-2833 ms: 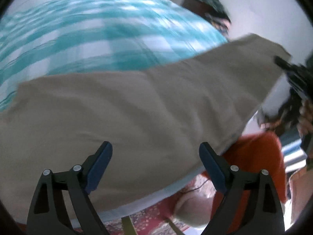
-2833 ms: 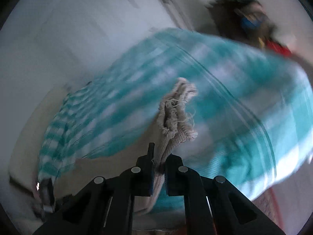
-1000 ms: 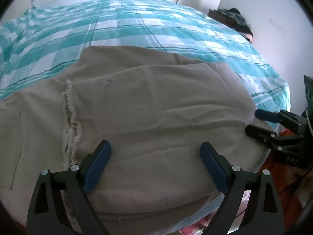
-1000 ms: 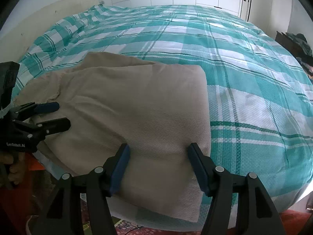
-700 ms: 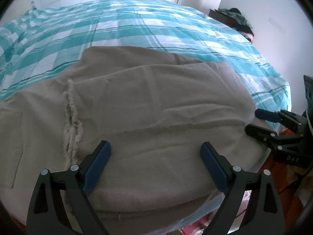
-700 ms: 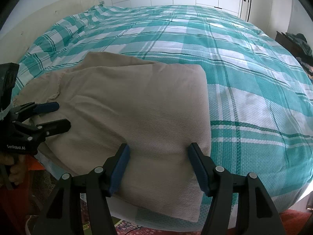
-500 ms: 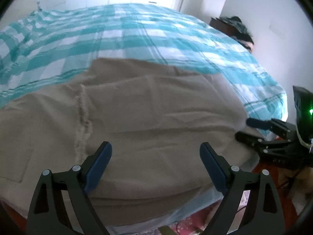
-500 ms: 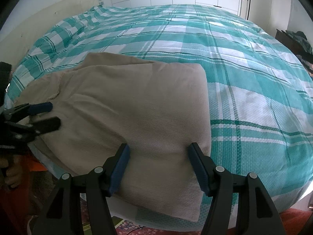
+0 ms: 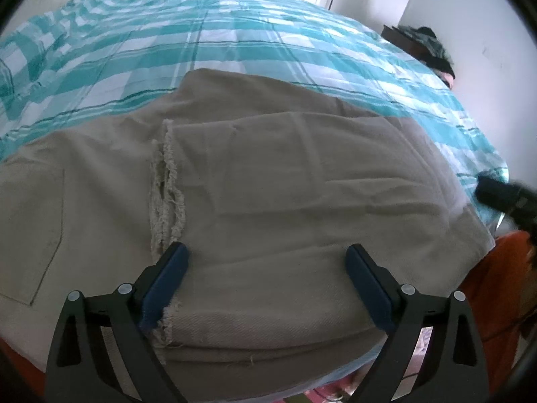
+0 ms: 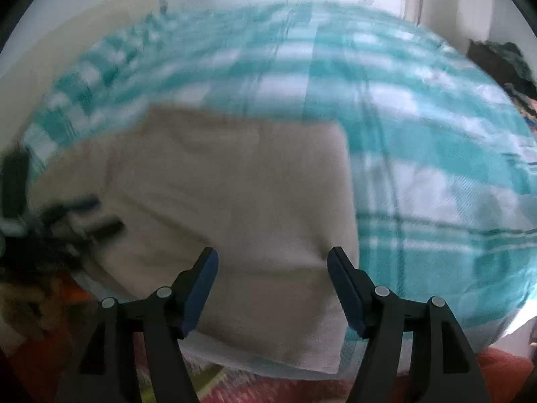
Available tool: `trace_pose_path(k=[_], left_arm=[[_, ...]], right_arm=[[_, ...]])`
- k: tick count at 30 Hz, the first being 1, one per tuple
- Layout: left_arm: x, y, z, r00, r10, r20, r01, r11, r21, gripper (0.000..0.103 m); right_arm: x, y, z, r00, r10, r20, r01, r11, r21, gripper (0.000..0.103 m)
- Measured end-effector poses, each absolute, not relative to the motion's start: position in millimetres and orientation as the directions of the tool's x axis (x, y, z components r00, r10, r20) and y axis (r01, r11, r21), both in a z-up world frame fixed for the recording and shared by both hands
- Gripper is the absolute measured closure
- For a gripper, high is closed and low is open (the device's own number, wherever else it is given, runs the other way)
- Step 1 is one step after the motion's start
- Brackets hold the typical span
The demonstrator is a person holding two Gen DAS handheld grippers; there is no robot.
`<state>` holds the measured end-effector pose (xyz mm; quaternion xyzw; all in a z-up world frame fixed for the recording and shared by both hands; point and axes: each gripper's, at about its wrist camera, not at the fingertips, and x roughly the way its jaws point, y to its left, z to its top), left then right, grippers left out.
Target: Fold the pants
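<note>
Beyond the pants [image 9: 302, 184] the bed [image 9: 235, 33] lies bare and open. Dark clutter [image 9: 423, 43] sits off its far right corner.

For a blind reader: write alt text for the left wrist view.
Beige pants lie folded on a teal plaid bedspread, frayed hems left of centre. The open left gripper hovers over their near edge, gripping nothing.

The beige pants [image 9: 285, 184] are showing a matt, coarse woven cloth with a frayed raw hem [image 9: 166, 198], lying on a smooth checked cotton bedspread [image 9: 235, 33], while each claw's arms are looking like matt black plastic.
</note>
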<state>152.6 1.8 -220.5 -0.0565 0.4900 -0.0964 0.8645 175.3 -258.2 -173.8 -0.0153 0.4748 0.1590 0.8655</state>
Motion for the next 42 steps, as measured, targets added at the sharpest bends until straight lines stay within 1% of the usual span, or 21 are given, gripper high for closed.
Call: trace_pose_path(k=[1, 3, 5, 7, 9, 10, 11, 13, 16, 18, 23, 25, 26, 28, 30, 33, 36, 37, 39, 41, 42], left_arm=[[152, 1, -220, 0.503, -0.217, -0.837, 0.112, 0.976, -0.186, 0.007], [152, -1, -221, 0.504, -0.212, -0.837, 0.112, 0.977, -0.18, 0.007], [151, -1, -221, 0.504, -0.215, -0.836, 0.113, 0.977, -0.182, 0.007], [151, -1, -221, 0.504, -0.218, -0.836, 0.12, 0.976, -0.182, 0.007], [150, -5, -222, 0.504, -0.198, -0.841, 0.137, 0.979, -0.148, 0.007], [150, -5, -222, 0.507, -0.196, -0.839, 0.138, 0.98, -0.145, 0.007], [150, -4, -222, 0.508, -0.2, -0.838, 0.134, 0.979, -0.152, 0.006], [151, -3, -223, 0.506, -0.206, -0.837, 0.131, 0.978, -0.162, 0.005], [151, -4, -221, 0.507, -0.203, -0.838, 0.127, 0.979, -0.16, 0.005], [149, -2, -216, 0.509, -0.21, -0.834, 0.115, 0.978, -0.176, 0.006], [157, 8, -183, 0.577, -0.282, -0.767, 0.086, 0.954, -0.287, 0.007], [170, 5, -183, 0.549, -0.301, -0.78, 0.095, 0.949, -0.3, 0.007], [179, -1, -188, 0.515, -0.304, -0.802, 0.108, 0.95, -0.291, 0.007], [192, -8, -203, 0.469, -0.263, -0.843, 0.117, 0.965, -0.235, 0.007], [200, -5, -222, 0.431, -0.18, -0.884, 0.079, 0.984, -0.161, 0.007], [197, 10, -226, 0.444, -0.209, -0.871, 0.051, 0.977, -0.208, 0.011], [192, 26, -222, 0.444, -0.106, -0.89, -0.033, 0.99, -0.134, 0.011], [189, 35, -221, 0.447, -0.105, -0.888, -0.067, 0.986, -0.15, 0.011], [179, 60, -217, 0.461, -0.157, -0.873, -0.138, 0.96, -0.245, 0.013], [167, 72, -204, 0.493, -0.196, -0.847, -0.144, 0.942, -0.302, 0.013], [161, 72, -196, 0.512, -0.199, -0.835, -0.13, 0.944, -0.304, 0.013]], right_arm=[[175, -256, -165, 0.52, 0.273, -0.809, -0.297, 0.946, 0.128, 0.035], [177, -246, -149, 0.548, 0.292, -0.784, -0.333, 0.936, 0.115, 0.027], [180, -237, -150, 0.545, 0.309, -0.779, -0.368, 0.923, 0.109, 0.026], [184, -233, -170, 0.506, 0.333, -0.796, -0.392, 0.911, 0.132, 0.026], [187, -235, -208, 0.421, 0.315, -0.851, -0.368, 0.916, 0.157, 0.025], [183, -237, -219, 0.425, 0.321, -0.846, -0.37, 0.915, 0.161, 0.025], [178, -238, -220, 0.461, 0.33, -0.824, -0.385, 0.911, 0.149, 0.024], [178, -235, -218, 0.453, 0.318, -0.833, -0.398, 0.908, 0.13, 0.024], [180, -237, -218, 0.443, 0.336, -0.831, -0.391, 0.907, 0.158, 0.023], [178, -237, -218, 0.457, 0.337, -0.823, -0.401, 0.904, 0.148, 0.022], [178, -239, -219, 0.458, 0.348, -0.818, -0.402, 0.902, 0.158, 0.02], [178, -237, -220, 0.458, 0.344, -0.819, -0.406, 0.901, 0.151, 0.019], [178, -237, -220, 0.458, 0.344, -0.82, -0.406, 0.901, 0.151, 0.018], [178, -236, -220, 0.457, 0.344, -0.82, -0.407, 0.901, 0.151, 0.018], [177, -236, -220, 0.458, 0.344, -0.82, -0.409, 0.9, 0.149, 0.018], [176, -236, -221, 0.461, 0.343, -0.818, -0.412, 0.9, 0.145, 0.018], [175, -235, -221, 0.467, 0.337, -0.818, -0.415, 0.9, 0.134, 0.018], [175, -235, -221, 0.467, 0.338, -0.817, -0.414, 0.9, 0.136, 0.018], [176, -235, -221, 0.465, 0.34, -0.818, -0.415, 0.899, 0.138, 0.018], [176, -235, -221, 0.465, 0.339, -0.818, -0.414, 0.9, 0.137, 0.018], [176, -236, -221, 0.465, 0.339, -0.818, -0.415, 0.899, 0.138, 0.018]])
